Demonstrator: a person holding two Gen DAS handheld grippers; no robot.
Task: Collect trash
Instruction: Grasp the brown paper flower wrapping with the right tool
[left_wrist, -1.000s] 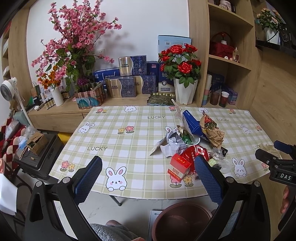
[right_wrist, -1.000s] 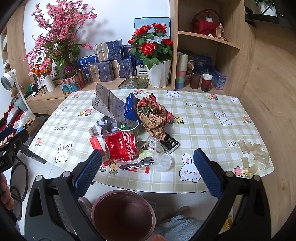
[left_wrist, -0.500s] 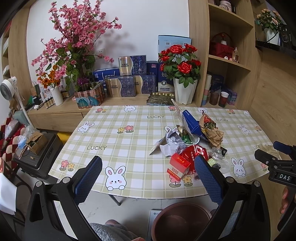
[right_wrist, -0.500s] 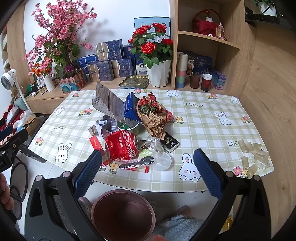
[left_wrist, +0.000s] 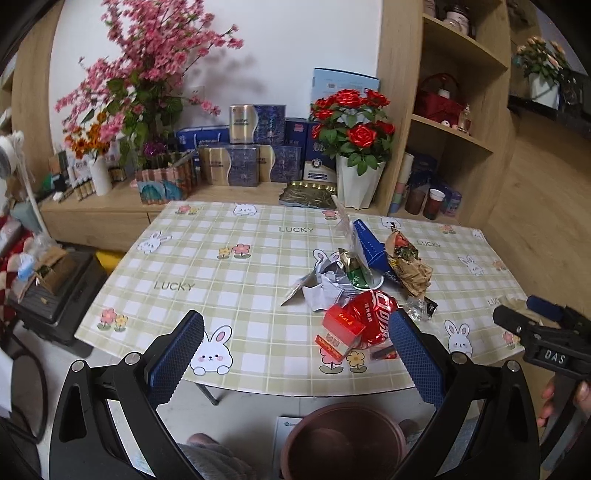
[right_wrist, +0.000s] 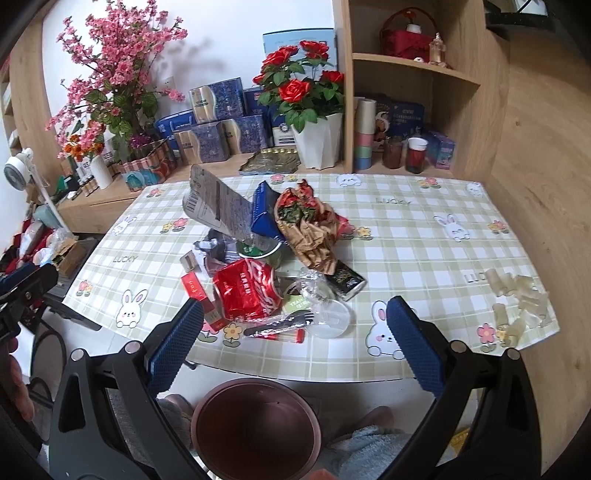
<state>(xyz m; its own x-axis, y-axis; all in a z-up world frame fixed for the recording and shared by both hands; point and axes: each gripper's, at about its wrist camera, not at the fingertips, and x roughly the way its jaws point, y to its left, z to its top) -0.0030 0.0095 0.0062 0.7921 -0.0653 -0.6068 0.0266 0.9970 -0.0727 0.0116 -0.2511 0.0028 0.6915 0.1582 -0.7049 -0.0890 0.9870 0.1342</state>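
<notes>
Here the trash pile (right_wrist: 269, 266) lies beyond both grippers' spread, empty fingers (right_wrist: 177, 343), untouched.

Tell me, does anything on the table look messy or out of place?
Yes. A trash pile of crumpled wrappers, boxes and a plastic fork litters the checked tablecloth; pale loose pieces lie scattered near its right edge.

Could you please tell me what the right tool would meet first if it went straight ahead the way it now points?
Probably the trash pile at the table's near edge: the right tool, open and empty, points at the black plastic fork and clear round plastic lid, with the crumpled red wrapper just behind. Depth is hard to judge.
</notes>
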